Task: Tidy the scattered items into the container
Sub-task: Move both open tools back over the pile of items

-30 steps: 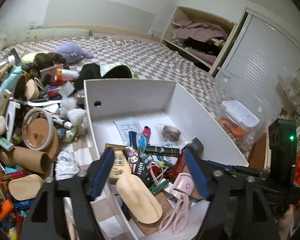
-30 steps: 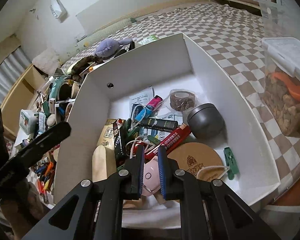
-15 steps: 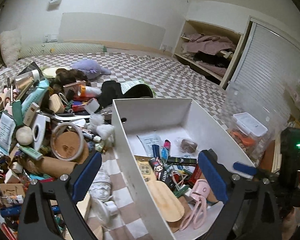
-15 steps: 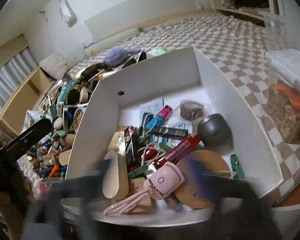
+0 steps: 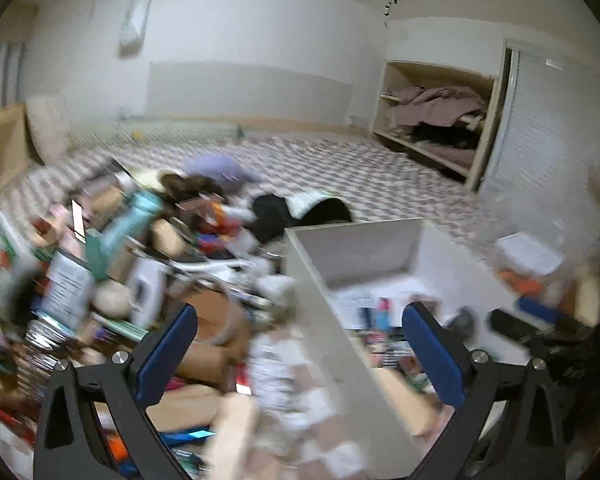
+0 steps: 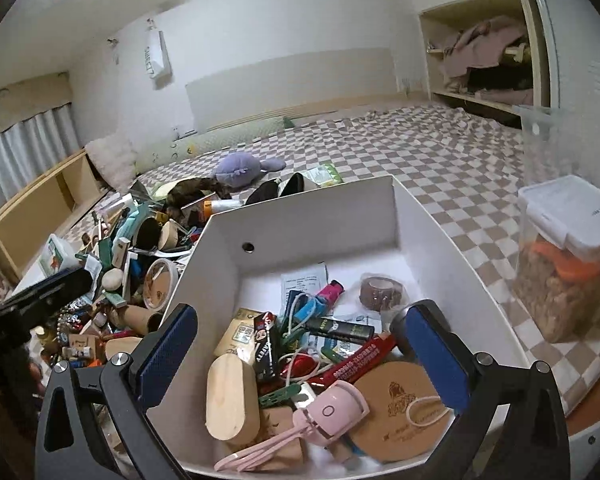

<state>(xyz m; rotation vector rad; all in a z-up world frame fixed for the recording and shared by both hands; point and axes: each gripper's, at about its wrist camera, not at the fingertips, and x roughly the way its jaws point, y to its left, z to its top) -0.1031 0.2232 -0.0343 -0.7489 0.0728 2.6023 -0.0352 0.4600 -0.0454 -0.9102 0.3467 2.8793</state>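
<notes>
The white box (image 6: 320,216) holds several items, among them a pink eyelash curler (image 6: 320,420), a wooden oval block (image 6: 232,396) and a round cork disc (image 6: 400,408). My right gripper (image 6: 300,352) is open and empty above the box's near end. My left gripper (image 5: 300,354) is open and empty, astride the box's left wall (image 5: 332,344). The scattered pile (image 5: 140,260) lies left of the box; it also shows in the right wrist view (image 6: 140,264). The left wrist view is blurred by motion.
A clear lidded tub (image 6: 564,256) with brown pieces stands right of the box. A purple plush toy (image 6: 244,168) lies on the checked mat behind. An open shelf with clothes (image 6: 484,60) is at the back right.
My right gripper has opened and let go of the pink eyelash curler, which now lies in the box. My left gripper has swung left and up towards the pile.
</notes>
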